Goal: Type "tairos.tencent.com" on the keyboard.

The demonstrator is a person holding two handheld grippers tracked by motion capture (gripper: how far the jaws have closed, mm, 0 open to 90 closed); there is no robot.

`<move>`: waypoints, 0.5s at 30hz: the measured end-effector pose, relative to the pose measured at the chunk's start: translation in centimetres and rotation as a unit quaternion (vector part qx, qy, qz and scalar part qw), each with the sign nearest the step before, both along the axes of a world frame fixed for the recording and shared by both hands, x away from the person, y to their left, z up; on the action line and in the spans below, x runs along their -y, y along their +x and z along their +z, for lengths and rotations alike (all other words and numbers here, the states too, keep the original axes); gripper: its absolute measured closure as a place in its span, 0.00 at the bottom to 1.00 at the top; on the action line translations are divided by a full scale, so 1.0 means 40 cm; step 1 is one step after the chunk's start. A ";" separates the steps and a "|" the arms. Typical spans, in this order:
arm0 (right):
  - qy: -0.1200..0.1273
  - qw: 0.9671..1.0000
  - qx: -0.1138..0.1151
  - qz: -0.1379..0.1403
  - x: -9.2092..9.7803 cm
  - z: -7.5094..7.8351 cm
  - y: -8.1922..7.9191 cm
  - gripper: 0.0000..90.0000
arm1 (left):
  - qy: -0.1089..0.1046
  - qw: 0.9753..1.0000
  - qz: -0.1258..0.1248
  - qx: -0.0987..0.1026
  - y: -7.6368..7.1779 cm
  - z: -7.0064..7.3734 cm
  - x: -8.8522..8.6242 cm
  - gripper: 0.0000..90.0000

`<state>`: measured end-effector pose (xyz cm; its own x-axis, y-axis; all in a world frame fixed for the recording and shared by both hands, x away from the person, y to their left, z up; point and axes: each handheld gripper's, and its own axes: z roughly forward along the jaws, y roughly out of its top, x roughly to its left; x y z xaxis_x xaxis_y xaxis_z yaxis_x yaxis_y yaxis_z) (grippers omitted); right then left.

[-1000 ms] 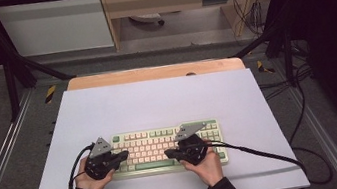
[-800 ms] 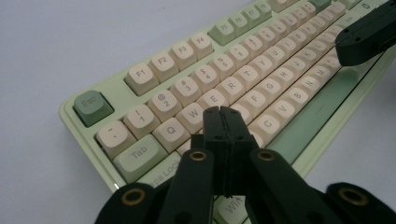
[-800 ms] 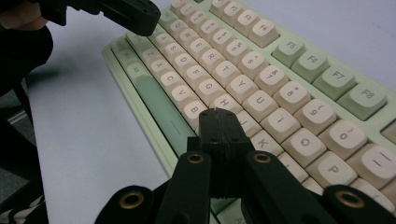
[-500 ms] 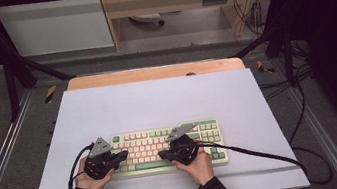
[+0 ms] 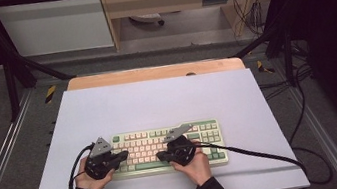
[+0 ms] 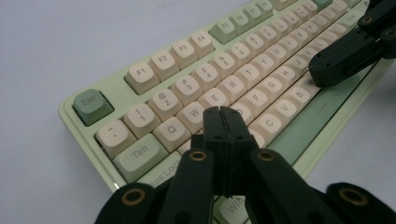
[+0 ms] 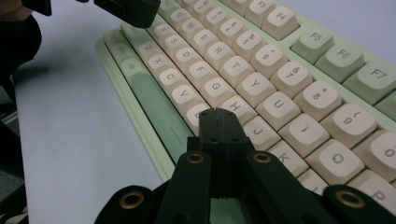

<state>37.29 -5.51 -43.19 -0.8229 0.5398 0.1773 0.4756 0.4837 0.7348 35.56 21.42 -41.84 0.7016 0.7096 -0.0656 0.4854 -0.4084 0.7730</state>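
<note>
Keyboard (image 5: 167, 148): pale green case, cream and green rounded keycaps, flat on white table (image 5: 157, 101). Left gripper (image 6: 223, 116), right gripper (image 7: 219, 119): black jaws pressed together, empty, over keys.

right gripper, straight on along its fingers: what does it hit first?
Most likely the keyboard. The right gripper, shut, points down onto the letter keys, tips about at the H key. Whether they already touch a keycap is unclear; depth is hard to judge.

keyboard (image 6: 219, 88) far end cut off, keys hidden beneath left claw (image 6: 223, 114)
</note>
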 end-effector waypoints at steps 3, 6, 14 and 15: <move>0.000 1.000 -0.002 0.000 0.000 0.000 -0.001 1.00 | 0.000 1.000 0.000 -0.001 0.000 -0.001 0.000 1.00; 0.000 1.000 0.002 -0.001 0.003 0.005 -0.003 1.00 | -0.001 1.000 0.000 0.000 0.000 0.000 -0.001 1.00; -0.001 1.000 0.014 -0.002 0.027 0.040 -0.009 1.00 | -0.002 1.000 -0.001 0.001 -0.002 0.002 -0.001 1.00; 0.000 1.000 0.015 -0.003 0.030 0.044 -0.009 1.00 | -0.002 1.000 -0.001 0.001 -0.002 0.003 -0.001 1.00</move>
